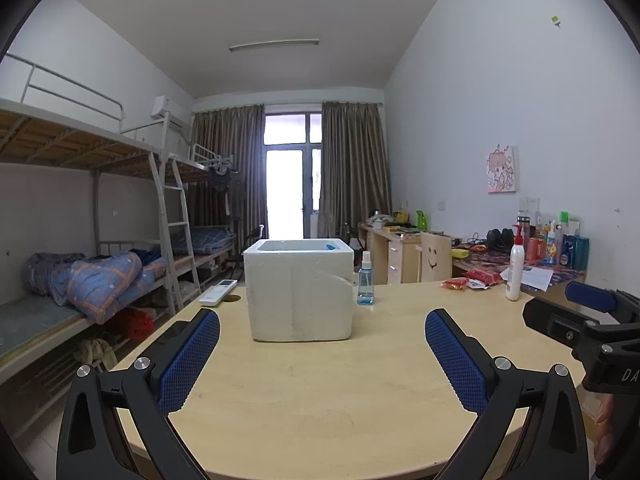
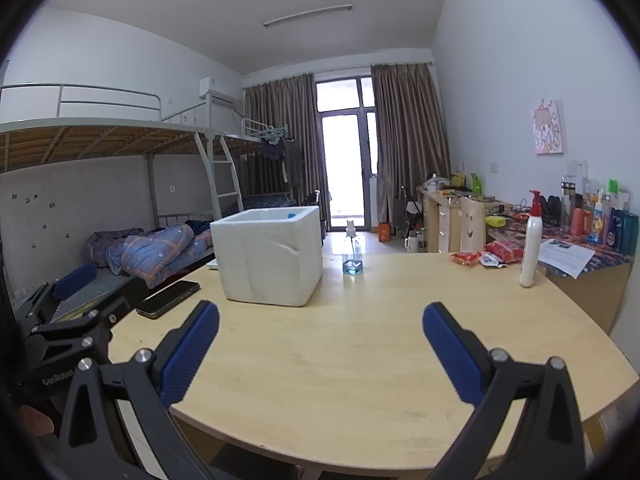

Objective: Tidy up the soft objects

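A white foam box (image 1: 301,292) stands open-topped on the round wooden table (image 1: 360,392), with something blue just showing inside at its far right corner. Red soft packets (image 1: 454,283) lie at the table's far right, beside another red packet (image 1: 485,276). My left gripper (image 1: 322,354) is open over the table's near edge, nothing between its blue pads. In the right wrist view the foam box (image 2: 270,256) sits ahead left, the red packets (image 2: 466,257) far right. My right gripper (image 2: 320,350) is open and holds nothing.
A blue spray bottle (image 1: 365,280) stands right of the box, a white pump bottle (image 1: 515,270) farther right. A remote (image 1: 218,292) and a black phone (image 2: 168,299) lie left of the box. Bunk beds fill the left wall, cluttered desks the right.
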A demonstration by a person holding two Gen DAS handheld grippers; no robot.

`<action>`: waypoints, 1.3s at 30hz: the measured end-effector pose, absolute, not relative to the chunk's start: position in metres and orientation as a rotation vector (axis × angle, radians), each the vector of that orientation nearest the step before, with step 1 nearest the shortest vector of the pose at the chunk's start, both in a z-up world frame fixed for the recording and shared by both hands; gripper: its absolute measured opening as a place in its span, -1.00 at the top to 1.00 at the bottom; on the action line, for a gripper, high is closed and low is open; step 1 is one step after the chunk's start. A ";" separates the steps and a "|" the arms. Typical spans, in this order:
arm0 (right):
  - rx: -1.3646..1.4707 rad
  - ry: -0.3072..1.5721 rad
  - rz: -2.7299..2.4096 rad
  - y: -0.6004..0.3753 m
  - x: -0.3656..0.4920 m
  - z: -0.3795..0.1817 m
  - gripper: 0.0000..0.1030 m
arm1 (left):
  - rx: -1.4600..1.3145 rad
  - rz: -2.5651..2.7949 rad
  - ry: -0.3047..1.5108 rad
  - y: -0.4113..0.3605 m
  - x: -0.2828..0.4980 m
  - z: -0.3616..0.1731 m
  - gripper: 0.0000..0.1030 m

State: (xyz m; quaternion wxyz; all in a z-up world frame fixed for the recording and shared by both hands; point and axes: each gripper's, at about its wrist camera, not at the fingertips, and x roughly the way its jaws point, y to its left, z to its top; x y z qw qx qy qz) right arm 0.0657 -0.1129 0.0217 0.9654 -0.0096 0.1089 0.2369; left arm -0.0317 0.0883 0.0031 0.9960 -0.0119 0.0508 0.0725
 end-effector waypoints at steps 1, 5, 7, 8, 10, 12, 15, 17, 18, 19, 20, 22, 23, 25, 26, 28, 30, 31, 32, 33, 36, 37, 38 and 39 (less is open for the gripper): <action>-0.019 0.218 0.477 -0.113 0.065 0.022 -0.99 | -0.022 0.139 0.099 0.086 -0.033 0.004 -0.99; -0.024 0.198 0.476 -0.113 0.057 0.025 -0.99 | -0.022 0.135 0.088 0.084 -0.039 0.005 -0.99; -0.024 0.196 0.481 -0.114 0.059 0.025 -0.99 | -0.025 0.139 0.092 0.084 -0.039 0.005 -0.99; -0.025 0.197 0.480 -0.113 0.059 0.024 -0.99 | -0.026 0.136 0.094 0.083 -0.039 0.004 -0.99; -0.027 0.201 0.477 -0.113 0.061 0.023 -0.99 | -0.026 0.140 0.097 0.083 -0.039 0.004 -0.99; -0.023 0.207 0.479 -0.113 0.062 0.022 -0.99 | -0.030 0.138 0.100 0.083 -0.039 0.005 -0.99; -0.023 0.210 0.479 -0.113 0.062 0.022 -0.99 | -0.032 0.141 0.100 0.084 -0.039 0.005 -0.99; -0.021 0.206 0.481 -0.113 0.061 0.023 -0.99 | -0.029 0.143 0.100 0.084 -0.039 0.005 -0.99; -0.022 0.207 0.481 -0.113 0.061 0.023 -0.99 | -0.030 0.147 0.100 0.086 -0.040 0.005 -0.99; -0.024 0.208 0.480 -0.113 0.061 0.022 -0.99 | -0.032 0.147 0.099 0.087 -0.040 0.005 -0.99; -0.025 0.208 0.481 -0.113 0.061 0.022 -0.99 | -0.035 0.144 0.099 0.087 -0.041 0.005 -0.99; -0.025 0.211 0.483 -0.113 0.062 0.022 -0.99 | -0.034 0.147 0.100 0.088 -0.041 0.005 -0.99; -0.026 0.211 0.482 -0.112 0.062 0.022 -0.99 | -0.033 0.147 0.100 0.087 -0.041 0.005 -0.99; -0.028 0.211 0.484 -0.112 0.062 0.023 -0.99 | -0.035 0.147 0.099 0.087 -0.041 0.005 -0.99; -0.029 0.211 0.484 -0.111 0.062 0.023 -0.99 | -0.033 0.148 0.100 0.087 -0.041 0.005 -0.99; -0.029 0.211 0.486 -0.111 0.061 0.023 -0.99 | -0.032 0.148 0.098 0.086 -0.040 0.006 -0.99; -0.028 0.209 0.490 -0.112 0.061 0.023 -0.99 | -0.030 0.149 0.099 0.085 -0.039 0.007 -0.99; -0.027 0.207 0.493 -0.112 0.061 0.023 -0.99 | -0.029 0.150 0.100 0.085 -0.039 0.007 -0.99; -0.028 0.207 0.493 -0.112 0.061 0.023 -0.99 | -0.029 0.149 0.099 0.085 -0.039 0.007 -0.99; -0.030 0.209 0.491 -0.112 0.062 0.023 -0.99 | -0.029 0.151 0.099 0.085 -0.039 0.007 -0.99; -0.027 0.209 0.499 -0.113 0.061 0.023 -0.99 | -0.029 0.151 0.101 0.085 -0.038 0.007 -0.99; -0.028 0.208 0.500 -0.112 0.061 0.023 -0.99 | -0.029 0.149 0.102 0.084 -0.039 0.007 -0.99; -0.029 0.209 0.500 -0.112 0.061 0.022 -0.99 | -0.028 0.149 0.102 0.084 -0.039 0.008 -0.99; -0.030 0.211 0.500 -0.112 0.062 0.022 -0.99 | -0.028 0.150 0.102 0.084 -0.040 0.008 -0.99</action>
